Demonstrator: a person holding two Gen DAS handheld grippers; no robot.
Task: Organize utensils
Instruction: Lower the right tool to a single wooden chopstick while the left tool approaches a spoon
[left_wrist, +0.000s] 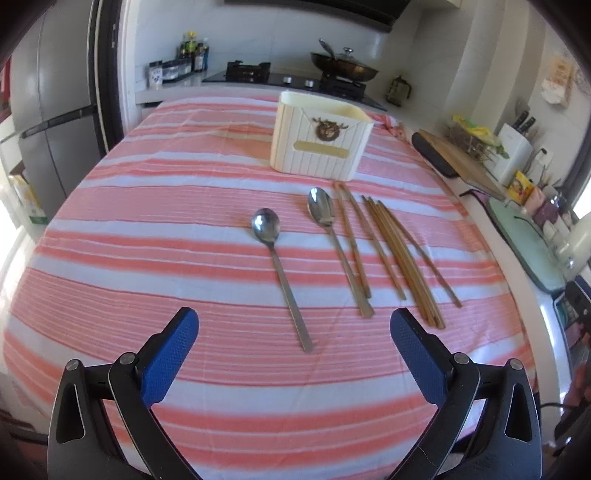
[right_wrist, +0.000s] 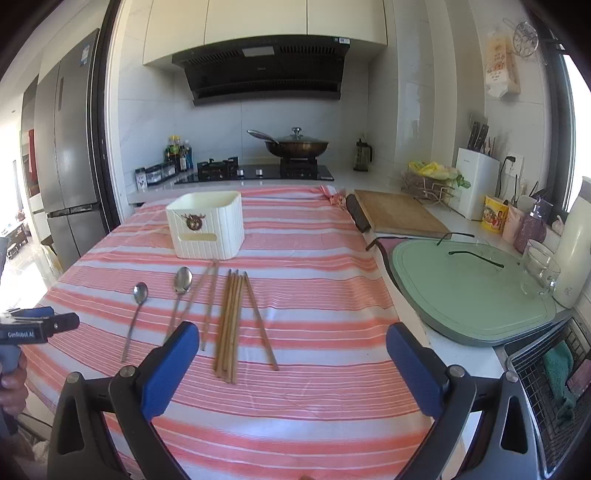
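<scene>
Your left tongs (left_wrist: 294, 325) and right tongs (right_wrist: 293, 339) are both spread, empty, above the near edge of the striped bench (right_wrist: 314, 258). Two spoons (left_wrist: 275, 254) and chopsticks (right_wrist: 231, 321), perhaps eight, lie mid-bench; the cream holder (right_wrist: 212, 229) stands beyond, bare cloth either side.

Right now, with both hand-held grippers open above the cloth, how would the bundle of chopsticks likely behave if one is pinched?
The chopsticks look thin, stiff and light, so one should lift easily. Lying flat on the striped cloth, packed together, neighbours may shift or roll.
</scene>
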